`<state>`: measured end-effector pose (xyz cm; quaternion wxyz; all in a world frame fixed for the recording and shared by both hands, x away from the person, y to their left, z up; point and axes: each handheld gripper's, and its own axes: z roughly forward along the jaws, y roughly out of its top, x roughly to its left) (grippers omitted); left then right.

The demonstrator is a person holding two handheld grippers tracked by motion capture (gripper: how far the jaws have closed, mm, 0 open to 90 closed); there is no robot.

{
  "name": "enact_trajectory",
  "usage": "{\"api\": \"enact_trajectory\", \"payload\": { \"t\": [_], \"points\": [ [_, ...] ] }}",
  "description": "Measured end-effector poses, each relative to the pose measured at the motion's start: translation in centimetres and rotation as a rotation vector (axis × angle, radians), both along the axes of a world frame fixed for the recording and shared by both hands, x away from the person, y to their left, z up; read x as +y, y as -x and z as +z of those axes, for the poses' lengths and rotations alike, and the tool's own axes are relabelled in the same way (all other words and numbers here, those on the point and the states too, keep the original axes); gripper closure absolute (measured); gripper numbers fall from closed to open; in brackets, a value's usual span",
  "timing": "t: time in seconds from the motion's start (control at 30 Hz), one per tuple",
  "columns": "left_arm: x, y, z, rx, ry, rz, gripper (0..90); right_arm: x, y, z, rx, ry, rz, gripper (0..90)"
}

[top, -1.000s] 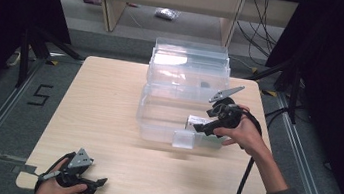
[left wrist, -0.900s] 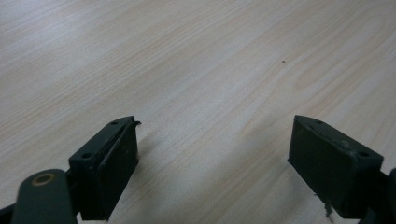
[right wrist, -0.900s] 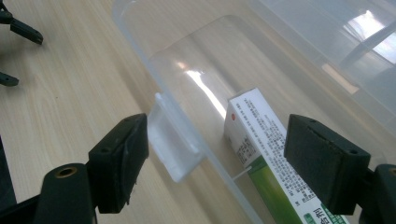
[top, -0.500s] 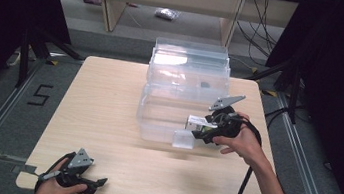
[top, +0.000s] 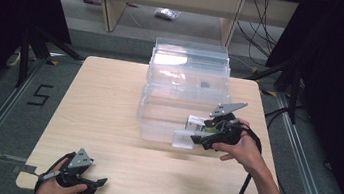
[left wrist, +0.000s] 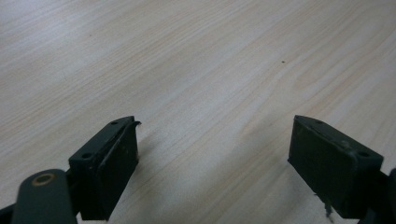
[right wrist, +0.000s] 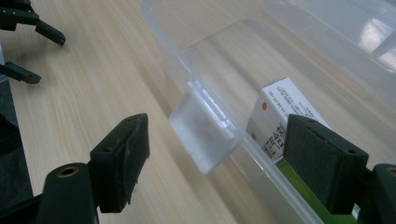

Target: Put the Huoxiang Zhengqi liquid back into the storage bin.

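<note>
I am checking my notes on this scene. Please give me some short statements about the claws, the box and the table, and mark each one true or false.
1. The right claw stands open astride the clear box's near wall. True.
2. A small carton lies inside the clear box. True.
3. The left claw grips the carton. False: it is open over the bare table.
4. The clear box stands on the floor. False: it stands on the table.
</note>
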<state>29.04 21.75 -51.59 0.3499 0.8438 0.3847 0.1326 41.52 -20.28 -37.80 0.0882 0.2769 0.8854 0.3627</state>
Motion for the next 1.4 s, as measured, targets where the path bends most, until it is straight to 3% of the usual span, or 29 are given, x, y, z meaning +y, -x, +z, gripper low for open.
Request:
{"api": "enact_trajectory", "payload": {
  "t": [0.17, 0.2, 0.23, 0.33, 0.4, 0.5, 0.6, 1.1, 1.4],
  "points": [
    [0.2, 0.0, 0.1, 0.001, -0.028, -0.019, 15.3, -0.1, 0.6, -0.2, 0.022, -0.008, 0.012, 23.7],
    [0.0, 0.0, 0.0, -0.003, -0.002, 0.002, 15.3, -0.1, 0.7, -0.3, 0.019, -0.007, 0.014, 23.7],
    [0.0, 0.0, 0.0, -0.003, -0.001, -0.001, 15.3, -0.2, 0.7, -0.3, 0.003, -0.010, 0.037, 23.7],
    [0.0, 0.0, 0.0, -0.003, 0.000, 0.002, 15.3, -0.1, 1.2, -0.4, 0.013, -0.037, 0.008, 23.6],
    [0.0, 0.0, 0.0, -0.001, 0.001, 0.002, 15.3, -0.3, 1.3, -0.4, 0.007, -0.029, 0.026, 23.4],
    [0.2, 0.0, 0.2, 0.003, -0.038, -0.028, 15.3, -0.4, 1.7, -0.6, 0.008, -0.035, 0.022, 23.2],
    [0.0, 0.0, 0.0, -0.004, -0.001, 0.003, 15.3, -0.4, 2.1, -0.8, 0.010, -0.042, 0.025, 23.1],
    [0.0, 0.0, 0.0, -0.003, -0.002, 0.001, 15.3, -0.5, 3.8, -1.3, -0.005, -0.064, 0.027, 20.1],
    [-0.1, 0.1, 0.0, -0.006, -0.002, 0.004, 15.3, 0.0, 5.0, -2.7, -0.019, -0.086, 0.041, 17.6]
  ]
}}
